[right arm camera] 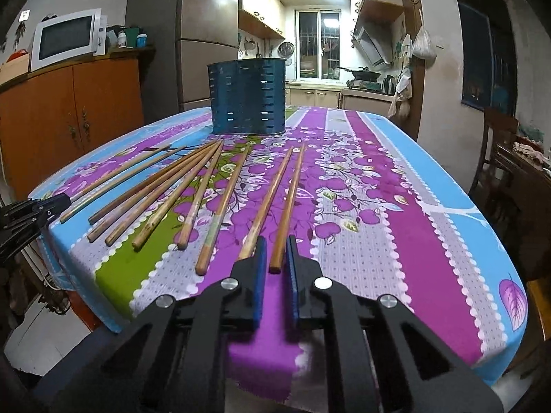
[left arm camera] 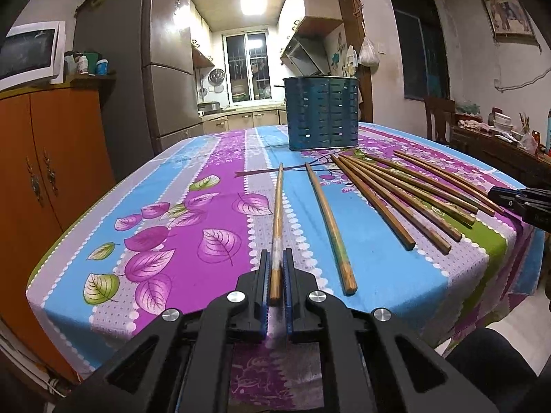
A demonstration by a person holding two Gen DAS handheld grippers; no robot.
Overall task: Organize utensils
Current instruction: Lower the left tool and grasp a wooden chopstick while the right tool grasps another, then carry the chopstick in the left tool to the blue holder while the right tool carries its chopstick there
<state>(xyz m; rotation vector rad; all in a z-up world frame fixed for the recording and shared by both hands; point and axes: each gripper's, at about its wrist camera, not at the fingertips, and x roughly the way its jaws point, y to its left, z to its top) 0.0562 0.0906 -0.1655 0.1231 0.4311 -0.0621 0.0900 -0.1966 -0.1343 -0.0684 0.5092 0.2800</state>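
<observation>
Wooden chopstick (left arm camera: pixel 277 227) sits clamped near its butt end in the left tool (left arm camera: pixel 275 275), its long axis running straight ahead toward the blue slotted holder (left arm camera: pixel 322 113) at the far end of the desk (left arm camera: pixel 378 275).

From the right wrist, the right tool (right arm camera: pixel 275 261) straddles another chopstick (right arm camera: pixel 287 206), pads not visibly pressing, pointing likewise holder-ward. No readable writing anywhere.

The blue holder (left arm camera: pixel 322 113) hides its inside. The right claw (left arm camera: pixel 496 194) is cut off by the left-wrist view's edge. Far kitchen items are too small to identify.
</observation>
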